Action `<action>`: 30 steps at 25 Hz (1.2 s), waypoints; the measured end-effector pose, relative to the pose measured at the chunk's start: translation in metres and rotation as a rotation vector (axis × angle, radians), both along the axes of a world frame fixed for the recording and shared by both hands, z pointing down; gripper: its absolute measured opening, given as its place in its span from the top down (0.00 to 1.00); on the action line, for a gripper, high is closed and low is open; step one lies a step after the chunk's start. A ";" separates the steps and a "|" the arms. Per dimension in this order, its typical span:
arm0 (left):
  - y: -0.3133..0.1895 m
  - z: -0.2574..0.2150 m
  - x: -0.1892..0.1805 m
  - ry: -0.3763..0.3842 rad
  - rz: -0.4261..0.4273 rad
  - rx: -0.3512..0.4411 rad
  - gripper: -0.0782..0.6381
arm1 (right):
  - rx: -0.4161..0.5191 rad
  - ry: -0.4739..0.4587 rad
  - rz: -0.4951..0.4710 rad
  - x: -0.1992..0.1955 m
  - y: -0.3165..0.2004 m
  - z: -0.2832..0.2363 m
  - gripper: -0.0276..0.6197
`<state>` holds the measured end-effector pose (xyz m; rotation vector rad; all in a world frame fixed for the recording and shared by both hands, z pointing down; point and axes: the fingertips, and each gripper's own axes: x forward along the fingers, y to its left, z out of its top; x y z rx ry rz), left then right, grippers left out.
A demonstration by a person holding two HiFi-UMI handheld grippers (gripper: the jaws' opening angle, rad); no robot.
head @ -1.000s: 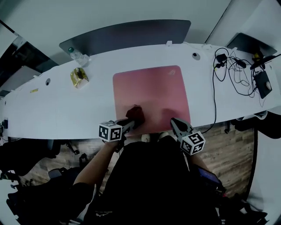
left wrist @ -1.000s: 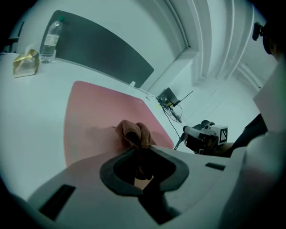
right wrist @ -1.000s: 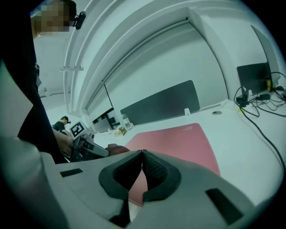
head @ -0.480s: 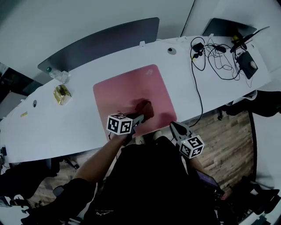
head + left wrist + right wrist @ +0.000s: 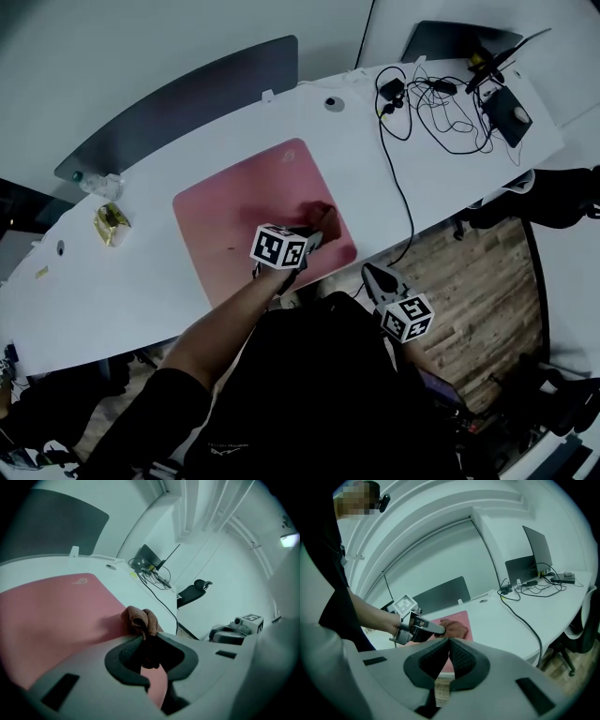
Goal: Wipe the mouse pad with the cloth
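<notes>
Cloth (image 5: 140, 619) clamped in left claw (image 5: 143, 641), pressed on mouse pad (image 5: 234, 225); right claw (image 5: 447, 641) closed.

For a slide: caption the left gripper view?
Left gripper clamps a brown cloth on the pink mouse pad.

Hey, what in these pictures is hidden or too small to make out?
Head view: the left gripper covers part of the cloth.
Head view: the yellowish thing at the desk's left end is too small to identify.
Left gripper view: the gripper's body hides where the cloth meets the mouse pad.
The pad's corner logo: too small to read in any view.
</notes>
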<state>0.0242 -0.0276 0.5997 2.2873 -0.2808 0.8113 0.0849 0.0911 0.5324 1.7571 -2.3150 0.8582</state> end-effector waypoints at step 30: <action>-0.004 0.035 0.072 -0.130 0.037 -0.007 0.72 | -0.055 -0.039 0.090 0.048 -0.003 0.017 0.92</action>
